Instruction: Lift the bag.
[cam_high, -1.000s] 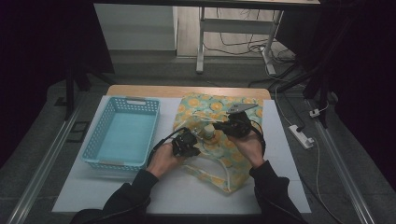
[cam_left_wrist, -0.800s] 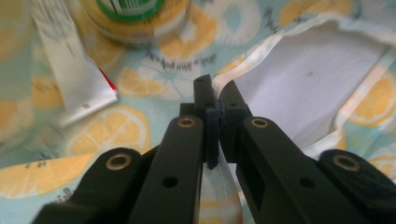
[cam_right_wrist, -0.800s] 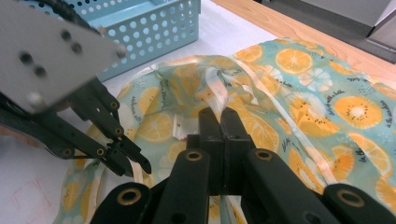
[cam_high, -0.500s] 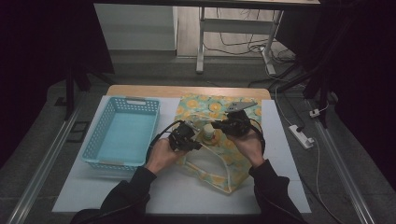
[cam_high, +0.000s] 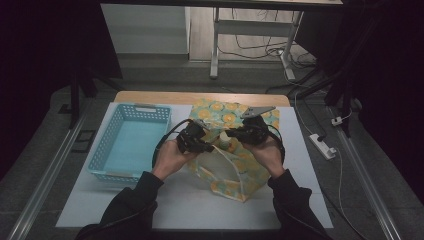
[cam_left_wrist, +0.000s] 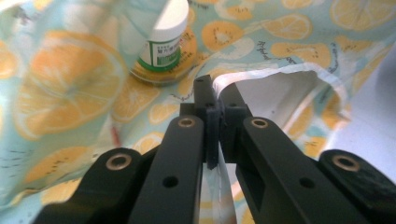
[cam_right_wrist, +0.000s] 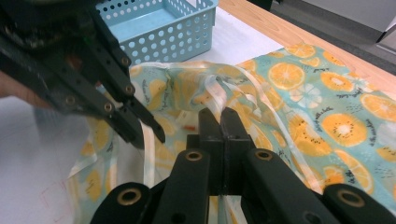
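On the white table (cam_high: 310, 165) lies a bag (cam_high: 235, 150) printed with orange slices, right of a blue basket (cam_high: 131, 141); its mouth faces the near edge, and both grippers work at that opening; the left gripper (cam_high: 209, 148) has its jaws pressed together on the pale edge strip of the bag's left side, seen in the left gripper view as white hem (cam_left_wrist: 243, 77) caught between the black tips; the right gripper (cam_high: 231, 135) is likewise pinched on the rim or handle tape (cam_right_wrist: 243, 79) at the right side (its own view shows the strip running down between the closed jaws, though whether it is hem or handle I cannot tell); the two tips are near each other but apart, so the mouth is held up and partly spread; a small white bottle (cam_left_wrist: 166, 35) with a green label shows through the fabric just beyond the left jaws, seemingly inside the bag, and in the high view a pale shape (cam_high: 226, 140) sits between the grippers; judging from this, the opening step looks about done, with the mouth gripped on both sides; what seems left is to get the bottle out, perhaps into the basket, which holds nothing I can see.
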